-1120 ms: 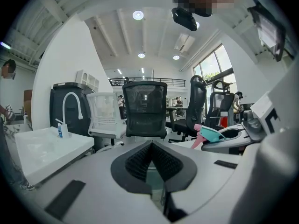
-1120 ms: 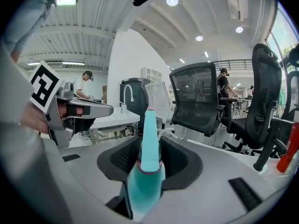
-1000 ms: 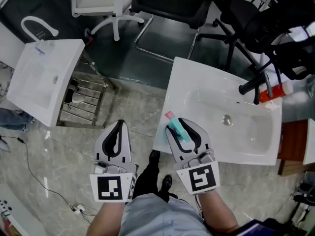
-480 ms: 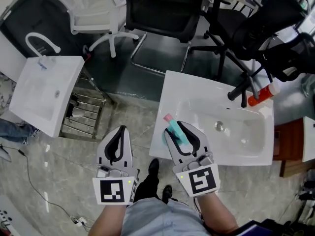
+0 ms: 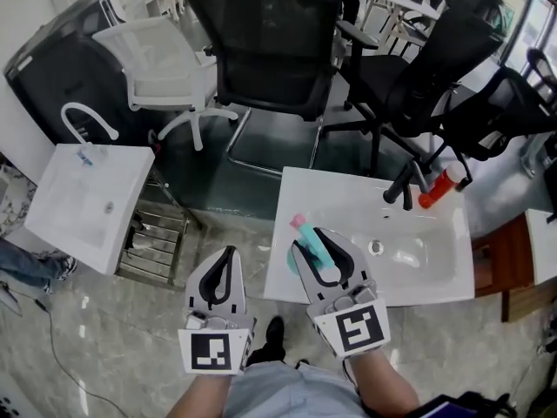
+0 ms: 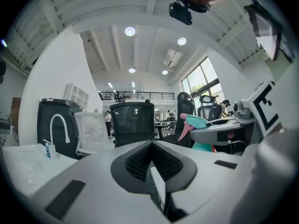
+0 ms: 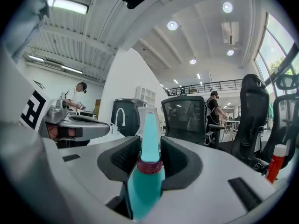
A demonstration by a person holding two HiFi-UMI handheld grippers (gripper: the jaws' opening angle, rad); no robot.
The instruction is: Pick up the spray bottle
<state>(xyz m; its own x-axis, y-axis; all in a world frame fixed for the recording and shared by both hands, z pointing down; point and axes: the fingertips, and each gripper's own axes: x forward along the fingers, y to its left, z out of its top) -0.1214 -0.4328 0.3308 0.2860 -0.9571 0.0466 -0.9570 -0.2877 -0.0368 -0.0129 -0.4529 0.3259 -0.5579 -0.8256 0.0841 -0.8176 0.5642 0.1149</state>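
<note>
Light-grey left gripper [image 5: 228,255] and right gripper [image 5: 315,240], looped jaws lined with black ribbed pads; white cubes [image 5: 213,351] printed with black square markers; pale blue-grey clothing [image 5: 261,392].

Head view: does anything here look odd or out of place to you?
Only the setting: a washbasin in front and a second washbasin by a metal rack stand among office chairs. Nothing looks spilled or broken; the spray bottle sits squarely in the right gripper.
</note>
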